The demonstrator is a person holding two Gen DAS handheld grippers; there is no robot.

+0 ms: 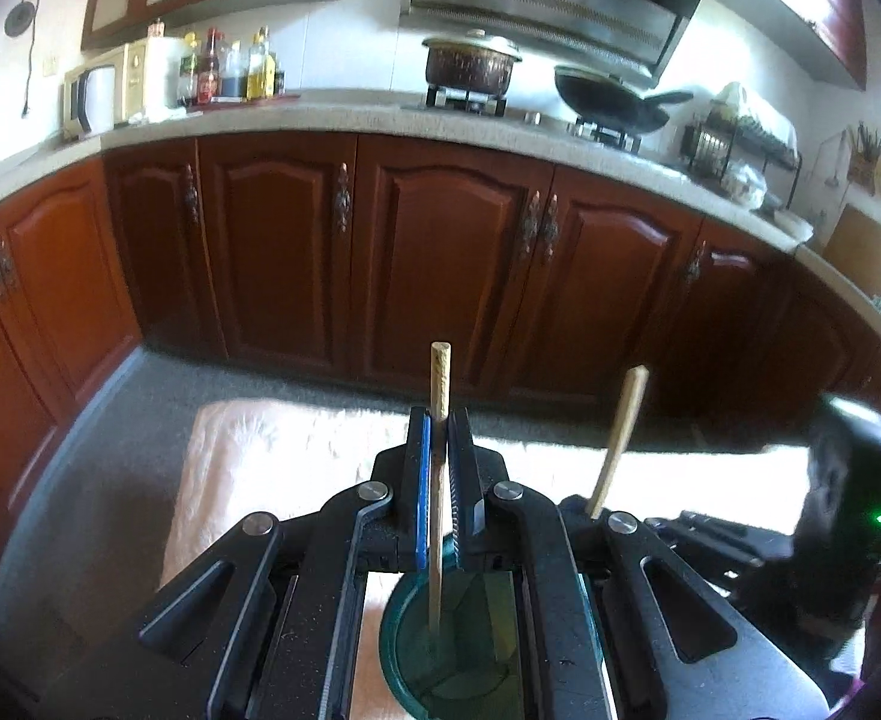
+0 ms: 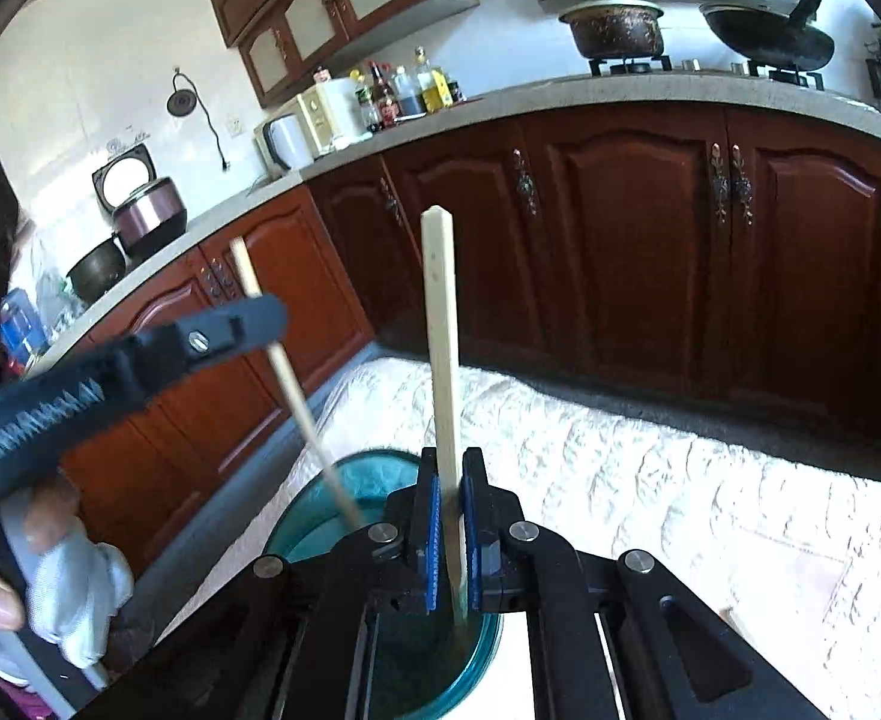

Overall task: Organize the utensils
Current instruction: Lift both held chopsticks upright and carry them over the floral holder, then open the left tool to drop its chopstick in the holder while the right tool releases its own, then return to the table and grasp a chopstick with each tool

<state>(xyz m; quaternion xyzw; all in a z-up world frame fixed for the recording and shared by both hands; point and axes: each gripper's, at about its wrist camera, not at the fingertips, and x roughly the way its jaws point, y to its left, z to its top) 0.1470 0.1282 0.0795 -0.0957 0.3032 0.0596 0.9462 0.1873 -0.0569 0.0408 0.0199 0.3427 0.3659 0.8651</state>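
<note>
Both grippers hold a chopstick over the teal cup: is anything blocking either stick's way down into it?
Nothing visible does. The left gripper holds its chopstick with the lower end already inside the teal cup. The right gripper holds its chopstick, which also dips past the open rim.

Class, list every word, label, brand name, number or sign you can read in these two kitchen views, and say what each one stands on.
No text can be read in either view.
Bottle labels on the counter: too small and blurred to read.
Raised lettering on the left gripper's arm, seen from the right wrist: blurred, unreadable.
Microwave front: no legible marking.
</note>
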